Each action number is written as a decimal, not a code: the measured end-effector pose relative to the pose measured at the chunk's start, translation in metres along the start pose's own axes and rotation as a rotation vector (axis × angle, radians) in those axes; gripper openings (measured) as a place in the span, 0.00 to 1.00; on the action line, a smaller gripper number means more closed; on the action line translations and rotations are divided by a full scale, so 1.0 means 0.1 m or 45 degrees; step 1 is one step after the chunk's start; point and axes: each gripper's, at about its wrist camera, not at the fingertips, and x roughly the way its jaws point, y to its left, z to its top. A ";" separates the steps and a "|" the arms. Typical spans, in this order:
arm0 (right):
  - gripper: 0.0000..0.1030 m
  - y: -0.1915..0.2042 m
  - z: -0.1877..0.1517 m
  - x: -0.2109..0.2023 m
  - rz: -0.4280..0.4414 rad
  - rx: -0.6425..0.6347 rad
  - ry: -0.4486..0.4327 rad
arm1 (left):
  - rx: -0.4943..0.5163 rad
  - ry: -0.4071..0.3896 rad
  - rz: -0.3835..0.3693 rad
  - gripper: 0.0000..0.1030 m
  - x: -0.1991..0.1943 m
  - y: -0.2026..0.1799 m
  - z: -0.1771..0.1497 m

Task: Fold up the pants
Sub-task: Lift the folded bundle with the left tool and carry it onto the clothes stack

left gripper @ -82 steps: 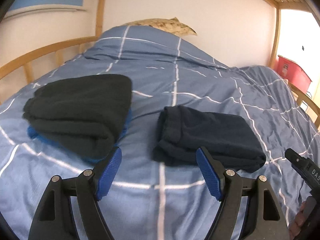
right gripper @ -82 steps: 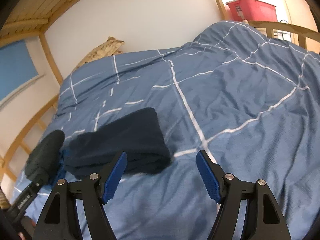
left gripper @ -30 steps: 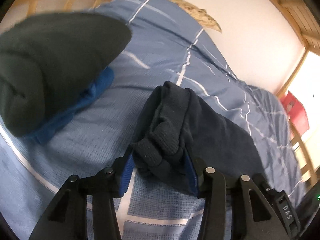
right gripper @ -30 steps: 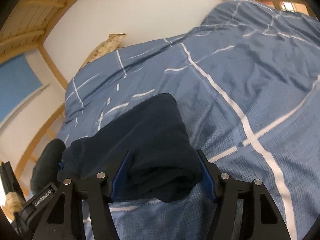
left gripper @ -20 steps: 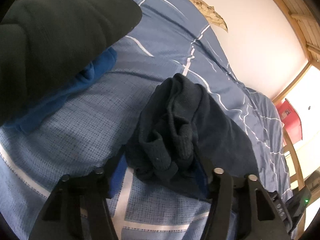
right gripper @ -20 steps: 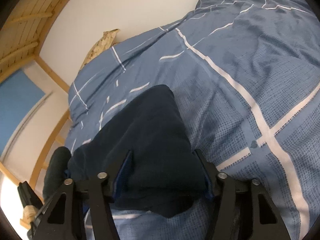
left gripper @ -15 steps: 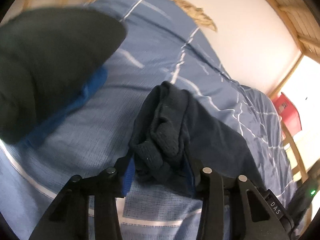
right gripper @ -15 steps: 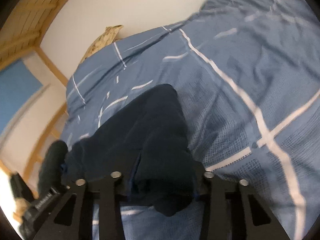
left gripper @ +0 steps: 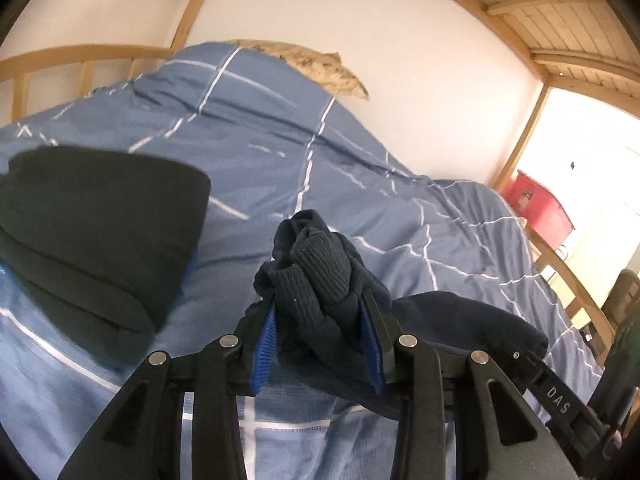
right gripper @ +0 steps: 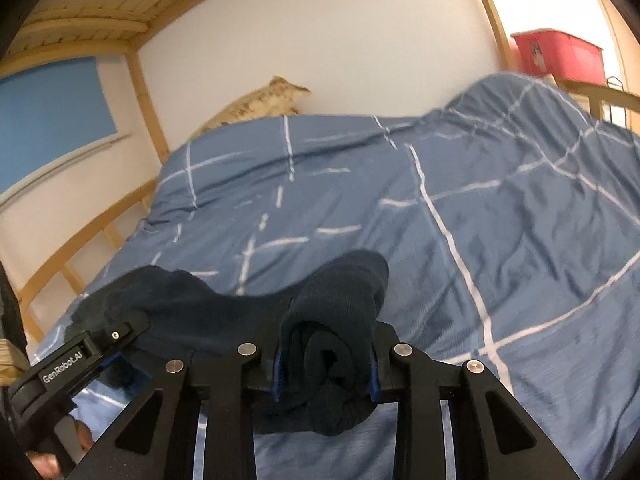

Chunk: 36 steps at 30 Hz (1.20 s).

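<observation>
The folded navy pants (left gripper: 320,280) hang between both grippers, lifted off the blue checked duvet (left gripper: 280,152). My left gripper (left gripper: 318,344) is shut on one bunched end, its ribbed edge sticking up between the blue pads. My right gripper (right gripper: 325,364) is shut on the other end of the pants (right gripper: 340,320); the cloth sags between them toward the left gripper's body (right gripper: 80,352). The right gripper's body also shows in the left wrist view (left gripper: 560,396).
A stack of folded dark and blue clothes (left gripper: 100,232) lies on the duvet to the left. A patterned pillow (left gripper: 320,68) sits by the white wall. Wooden bed rails (left gripper: 80,56) border the bed. A red bin (right gripper: 560,56) stands beyond the far end.
Both grippers closed on the ends of the folded pants and lifted them off the duvet; the views have tilted up toward the wall.
</observation>
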 end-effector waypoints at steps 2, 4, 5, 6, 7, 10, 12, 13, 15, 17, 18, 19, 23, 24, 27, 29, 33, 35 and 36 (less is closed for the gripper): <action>0.30 0.12 0.07 -0.11 0.015 -0.017 -0.025 | 0.005 -0.020 -0.019 0.36 -0.15 0.02 0.08; 0.30 0.25 0.13 -0.21 0.027 -0.046 -0.052 | 0.011 -0.044 -0.027 0.36 -0.29 0.06 0.16; 0.30 0.33 0.16 -0.25 0.035 -0.059 -0.062 | 0.017 -0.064 -0.026 0.36 -0.39 0.09 0.20; 0.30 0.40 0.18 -0.28 0.045 -0.068 -0.070 | 0.024 -0.078 -0.024 0.36 -0.45 0.12 0.24; 0.30 0.49 0.21 -0.31 0.063 -0.079 -0.084 | 0.035 -0.094 -0.020 0.36 -0.52 0.15 0.29; 0.30 0.73 0.29 -0.36 0.098 -0.108 -0.116 | 0.080 -0.145 0.004 0.36 -0.73 0.28 0.47; 0.30 0.94 0.36 -0.35 0.129 -0.132 -0.131 | 0.106 -0.174 0.026 0.36 -0.84 0.39 0.61; 0.30 1.06 0.40 -0.32 0.148 -0.146 -0.137 | 0.115 -0.181 0.034 0.36 -0.87 0.43 0.66; 0.30 1.27 0.46 -0.26 0.176 -0.174 -0.145 | 0.130 -0.200 0.052 0.36 -0.95 0.59 0.82; 0.30 1.45 0.51 -0.19 0.197 -0.194 -0.153 | 0.137 -0.215 0.070 0.36 -1.00 0.75 1.00; 0.30 1.57 0.54 -0.13 0.210 -0.208 -0.156 | 0.139 -0.221 0.076 0.36 -1.01 0.82 1.07; 0.30 1.66 0.56 -0.09 0.219 -0.217 -0.160 | 0.142 -0.231 0.083 0.36 -1.02 0.90 1.15; 0.30 2.07 0.63 0.13 0.268 -0.263 -0.170 | 0.151 -0.278 0.122 0.36 -1.09 1.26 1.40; 0.30 2.19 0.63 0.20 0.278 -0.276 -0.172 | 0.151 -0.284 0.126 0.36 -1.08 1.34 1.45; 0.29 2.46 0.61 0.37 0.296 -0.308 -0.179 | 0.170 -0.283 0.146 0.36 -1.02 1.61 1.57; 0.30 2.58 0.58 0.50 0.308 -0.315 -0.171 | 0.191 -0.272 0.172 0.36 -0.93 1.77 1.62; 0.30 2.77 0.46 0.73 0.324 -0.311 -0.129 | 0.136 -0.245 0.173 0.36 -0.86 2.07 1.58; 0.30 2.81 0.32 0.78 0.328 -0.334 -0.104 | 0.125 -0.219 0.179 0.36 -0.84 2.20 1.47; 0.30 2.82 0.24 0.79 0.331 -0.346 -0.093 | 0.124 -0.202 0.183 0.36 -0.83 2.26 1.41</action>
